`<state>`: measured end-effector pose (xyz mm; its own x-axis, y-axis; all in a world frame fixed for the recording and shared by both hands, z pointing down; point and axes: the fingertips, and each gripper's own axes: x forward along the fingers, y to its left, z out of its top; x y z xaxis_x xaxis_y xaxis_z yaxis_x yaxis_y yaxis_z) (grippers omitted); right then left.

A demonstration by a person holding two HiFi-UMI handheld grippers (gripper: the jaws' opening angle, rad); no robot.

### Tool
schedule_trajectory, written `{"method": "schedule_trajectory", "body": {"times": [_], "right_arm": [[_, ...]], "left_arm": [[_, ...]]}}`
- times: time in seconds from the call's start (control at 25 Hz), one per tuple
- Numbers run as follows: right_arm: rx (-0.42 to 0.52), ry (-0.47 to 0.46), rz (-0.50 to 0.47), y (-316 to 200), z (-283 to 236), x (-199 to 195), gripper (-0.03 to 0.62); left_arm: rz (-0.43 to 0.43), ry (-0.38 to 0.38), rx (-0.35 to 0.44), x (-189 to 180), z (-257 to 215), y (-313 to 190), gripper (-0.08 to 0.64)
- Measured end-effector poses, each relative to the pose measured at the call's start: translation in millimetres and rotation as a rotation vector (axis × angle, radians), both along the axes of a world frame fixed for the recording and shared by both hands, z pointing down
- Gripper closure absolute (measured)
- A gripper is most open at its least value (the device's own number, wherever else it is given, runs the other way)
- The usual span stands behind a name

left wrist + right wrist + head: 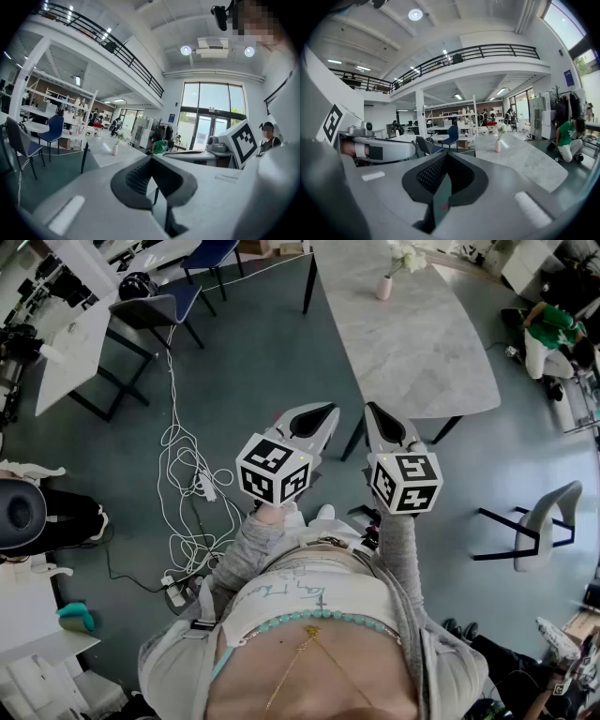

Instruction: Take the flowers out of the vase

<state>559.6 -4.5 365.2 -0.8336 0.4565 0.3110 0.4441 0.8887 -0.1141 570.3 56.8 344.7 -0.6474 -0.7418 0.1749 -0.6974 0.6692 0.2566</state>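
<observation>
Pink vase (384, 287) with white flowers (405, 257) sits at the marble table's (422, 352) far end, well apart from the person. Left gripper (317, 420), right gripper (384, 424): jaws together, nothing held. Best: walk closer, open 1 gripper, pinch stems low.

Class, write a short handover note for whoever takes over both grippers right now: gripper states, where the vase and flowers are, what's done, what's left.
Left gripper: shut, empty.
Right gripper: shut, empty.
Both are held out in front of the person, short of the table.
The pink vase stands near the table's far end, white flowers in it.
Done: nothing yet.
Left: approach, grip the stems, lift the flowers out.
</observation>
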Motion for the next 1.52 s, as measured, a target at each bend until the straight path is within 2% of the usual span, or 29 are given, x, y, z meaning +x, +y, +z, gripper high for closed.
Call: {"method": "schedule_trajectory", "body": {"times": [0.2,0.8,1.04,1.52], "right_arm": [[-0.029,-0.025,-0.005,-7.2,-3.6,1.8,0.566],[-0.029,0.011,-0.034,-2.9,9.4,-1.8,0.566],[-0.02,0.012,-0.014,7.3,15.1,-23.8,0.566],[-0.023,0.019,0.044,39.8,17.1,-95.1,0.566]], "left_arm": [[-0.005,-0.001,-0.001,2.6,0.6,-6.4,0.56],[-0.038,0.048,0.02,9.6,16.0,2.8,0.56],[-0.025,0.043,0.046,-14.8,19.3,18.1,0.56],[0.047,0.08,0.031,-84.9,29.6,53.6,0.56]]}}
